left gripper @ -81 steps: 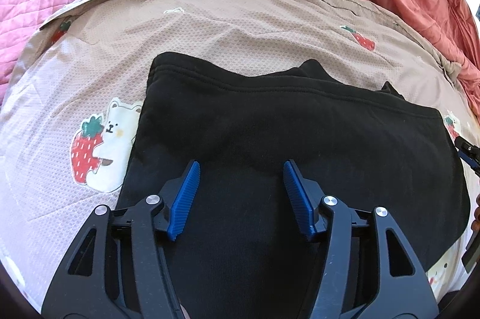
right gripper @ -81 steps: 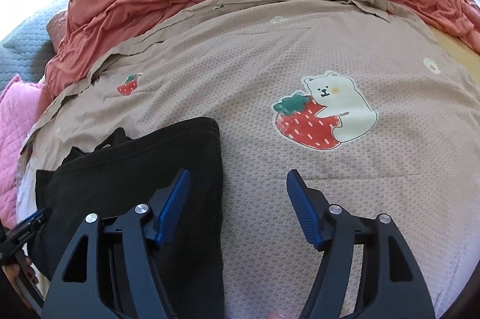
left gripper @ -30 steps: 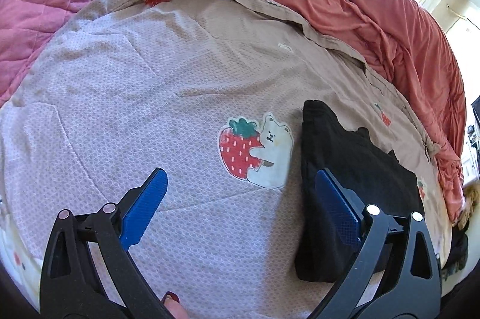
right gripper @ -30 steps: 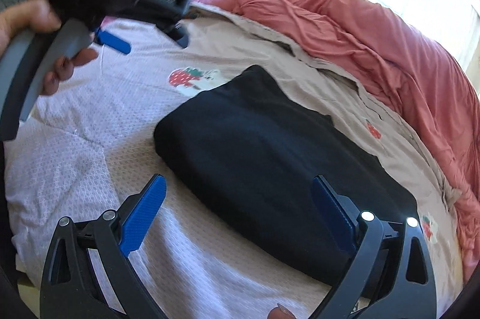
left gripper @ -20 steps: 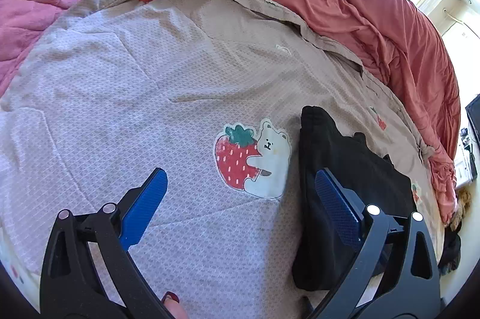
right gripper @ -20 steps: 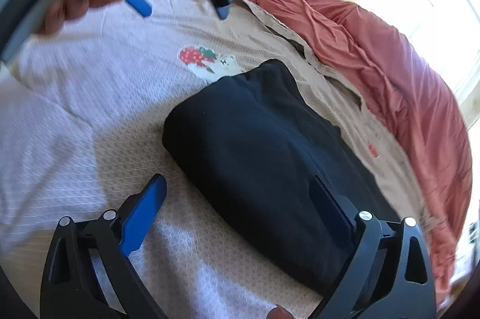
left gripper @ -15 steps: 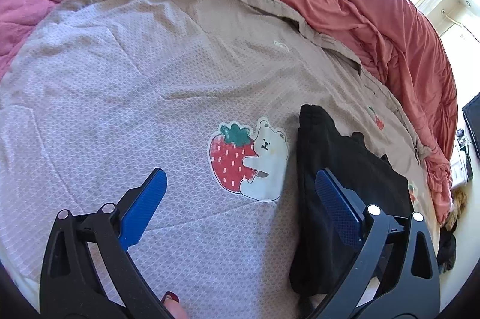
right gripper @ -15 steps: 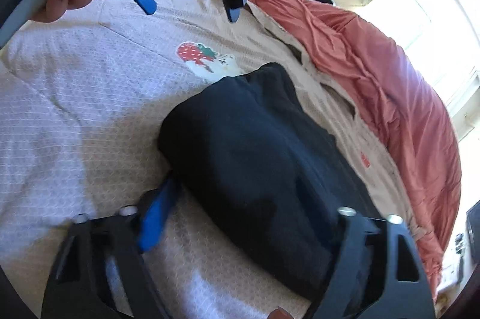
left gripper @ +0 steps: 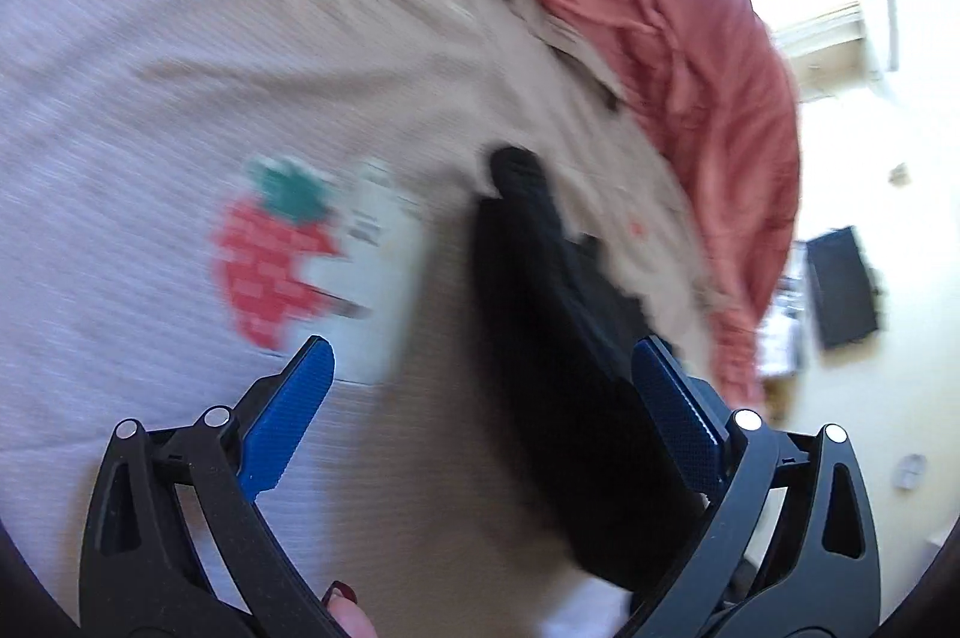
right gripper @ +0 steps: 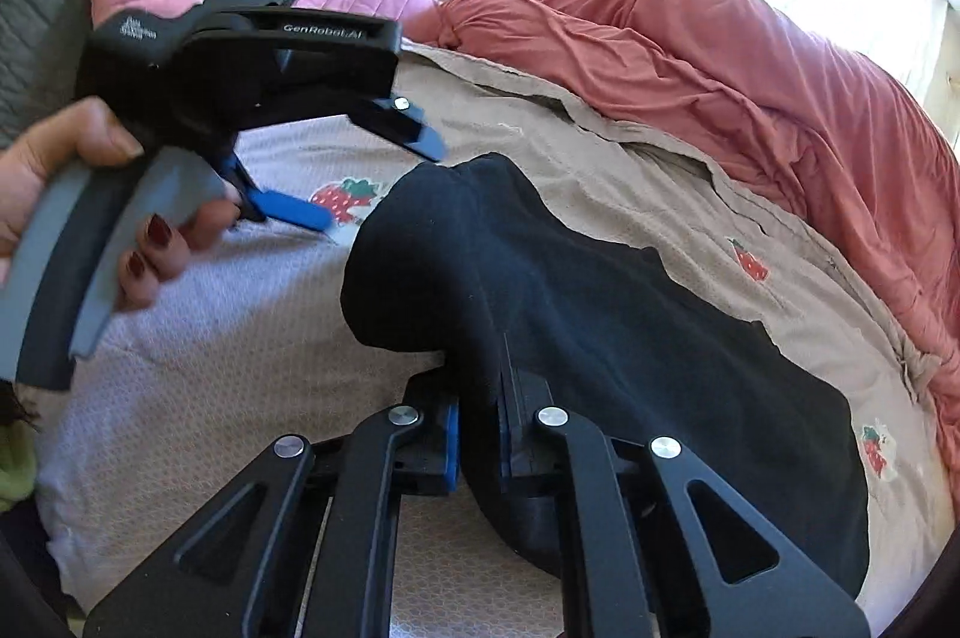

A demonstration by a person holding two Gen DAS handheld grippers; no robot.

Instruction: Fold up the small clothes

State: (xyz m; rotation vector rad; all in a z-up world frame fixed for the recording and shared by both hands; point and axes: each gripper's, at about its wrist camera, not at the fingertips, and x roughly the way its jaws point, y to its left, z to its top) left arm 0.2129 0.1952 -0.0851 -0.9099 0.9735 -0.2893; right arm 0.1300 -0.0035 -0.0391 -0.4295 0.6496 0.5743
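right gripper [right gripper: 477, 443], bottom center, has just been closing and is now pinching the near edge of the black garment [right gripper: 600, 314] lying mid-frame on the bedsheet [right gripper: 210, 386], probably to lift a fold; left gripper [right gripper: 360, 179], upper left, is hanging wide open, nothing in it

My right tool has just closed on the black garment.

My right tool [right gripper: 478, 443], wide apart a second ago, now pinches the black garment's [right gripper: 600, 314] near edge, lifting it.
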